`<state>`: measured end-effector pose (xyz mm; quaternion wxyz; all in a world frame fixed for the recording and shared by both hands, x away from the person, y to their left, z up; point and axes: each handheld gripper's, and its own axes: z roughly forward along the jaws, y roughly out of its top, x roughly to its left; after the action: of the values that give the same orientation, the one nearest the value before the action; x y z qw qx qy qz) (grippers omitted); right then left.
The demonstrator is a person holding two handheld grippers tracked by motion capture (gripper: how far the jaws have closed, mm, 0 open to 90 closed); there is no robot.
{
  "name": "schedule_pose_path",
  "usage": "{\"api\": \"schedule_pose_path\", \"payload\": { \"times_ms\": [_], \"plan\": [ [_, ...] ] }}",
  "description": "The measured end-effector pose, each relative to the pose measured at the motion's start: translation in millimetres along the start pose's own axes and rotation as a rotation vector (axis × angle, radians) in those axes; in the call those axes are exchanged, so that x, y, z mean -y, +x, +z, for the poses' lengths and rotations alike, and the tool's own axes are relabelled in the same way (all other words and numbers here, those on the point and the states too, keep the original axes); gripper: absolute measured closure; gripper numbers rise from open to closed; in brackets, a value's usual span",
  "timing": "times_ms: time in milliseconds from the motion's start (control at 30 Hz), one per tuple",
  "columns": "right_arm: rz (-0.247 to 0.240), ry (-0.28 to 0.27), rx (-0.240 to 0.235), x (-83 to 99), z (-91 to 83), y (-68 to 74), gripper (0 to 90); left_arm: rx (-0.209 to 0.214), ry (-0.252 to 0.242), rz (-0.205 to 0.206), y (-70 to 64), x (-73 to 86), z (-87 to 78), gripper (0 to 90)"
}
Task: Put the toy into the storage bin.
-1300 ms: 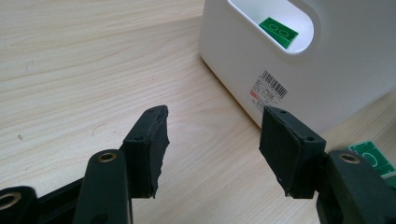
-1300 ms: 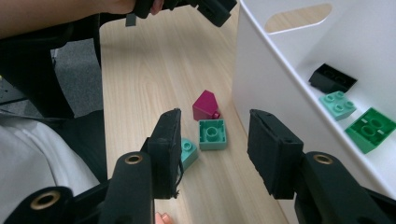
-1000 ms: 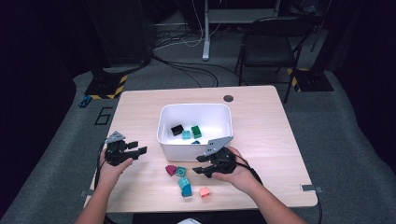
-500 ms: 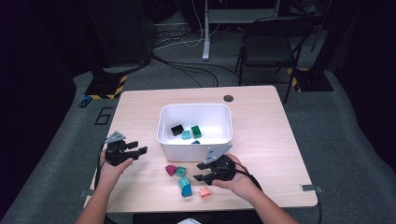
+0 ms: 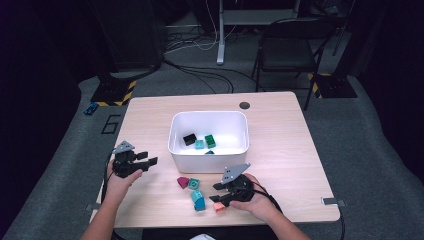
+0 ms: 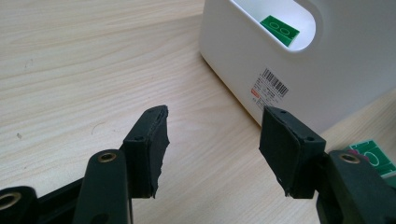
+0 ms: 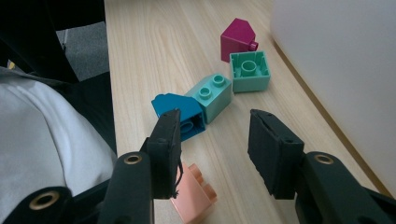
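Jaws apart on both the right gripper (image 7: 212,149) and left gripper (image 6: 212,144); several blocks sit in the bin (image 5: 175,145), while the salmon block (image 7: 194,198) below the right jaws and four others remain.

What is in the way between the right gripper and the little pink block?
Nothing visible. The right gripper is open, and the pink block lies on the table just under its left jaw, with no other piece between them. The blue block and light green block sit farther ahead.
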<state>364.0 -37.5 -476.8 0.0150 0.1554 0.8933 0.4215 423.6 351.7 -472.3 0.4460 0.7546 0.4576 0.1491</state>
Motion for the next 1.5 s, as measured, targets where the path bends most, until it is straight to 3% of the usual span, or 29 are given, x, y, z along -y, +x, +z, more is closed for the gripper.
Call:
{"api": "schedule_pose_path", "payload": {
  "times_ms": [500, 800, 1067, 1500],
  "plan": [
    [-0.053, 0.023, 0.010, 10.2, 4.9, 6.4, 52.1, 0.001, 0.014, -0.006, 2.7, 0.0, 1.0, 41.6],
    [-0.038, 0.047, -0.011, 17.0, 12.2, 11.4, 47.4, 0.001, 0.005, -0.011, 4.5, -0.9, 1.2, 41.6],
    [-0.060, 0.111, -0.008, 24.8, 19.5, 11.0, 45.7, 0.002, 0.004, -0.013, 5.7, -1.1, 0.0, 41.6],
    [-0.048, 0.125, 0.006, 28.6, 16.7, 5.5, 55.6, 0.000, 0.005, -0.010, 5.2, -1.0, 0.4, 41.6]
  ]
}}
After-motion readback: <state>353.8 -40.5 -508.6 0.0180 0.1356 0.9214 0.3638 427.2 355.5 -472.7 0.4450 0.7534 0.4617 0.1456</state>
